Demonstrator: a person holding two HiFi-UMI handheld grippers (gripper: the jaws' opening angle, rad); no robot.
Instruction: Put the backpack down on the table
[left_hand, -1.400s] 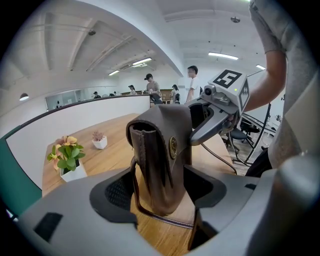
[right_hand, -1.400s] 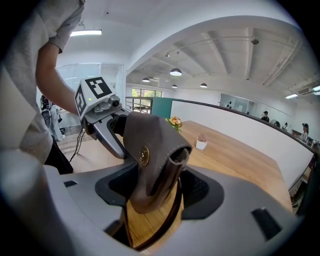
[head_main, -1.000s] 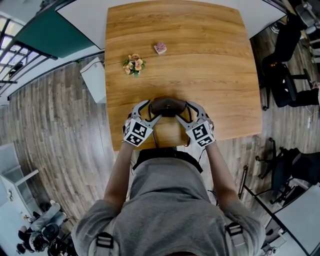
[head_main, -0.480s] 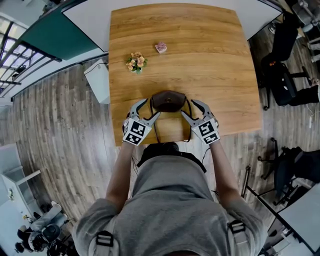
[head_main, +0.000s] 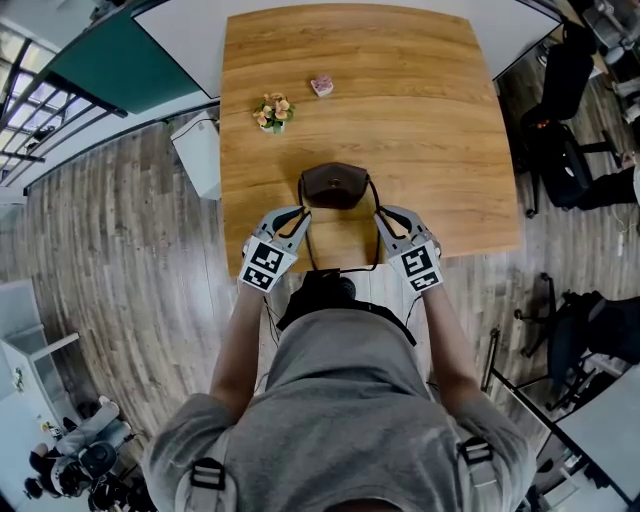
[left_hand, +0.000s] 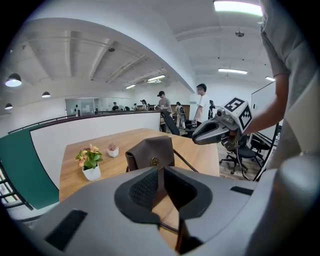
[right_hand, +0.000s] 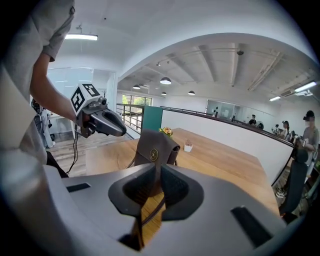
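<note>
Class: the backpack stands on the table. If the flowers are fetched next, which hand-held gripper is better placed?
Left. The flowers stand beyond the backpack, on the side of the left hand-held gripper, whose jaws are closing on nothing.

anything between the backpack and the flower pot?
Nothing. In the head view, only bare wooden tabletop lies between the backpack and the flower pot.

The backpack (head_main: 336, 186) looks like smooth matt brown leather (1 shiny metal stud (left_hand: 154, 161)); the desk (head_main: 430, 130) is satin, grained wood.
</note>
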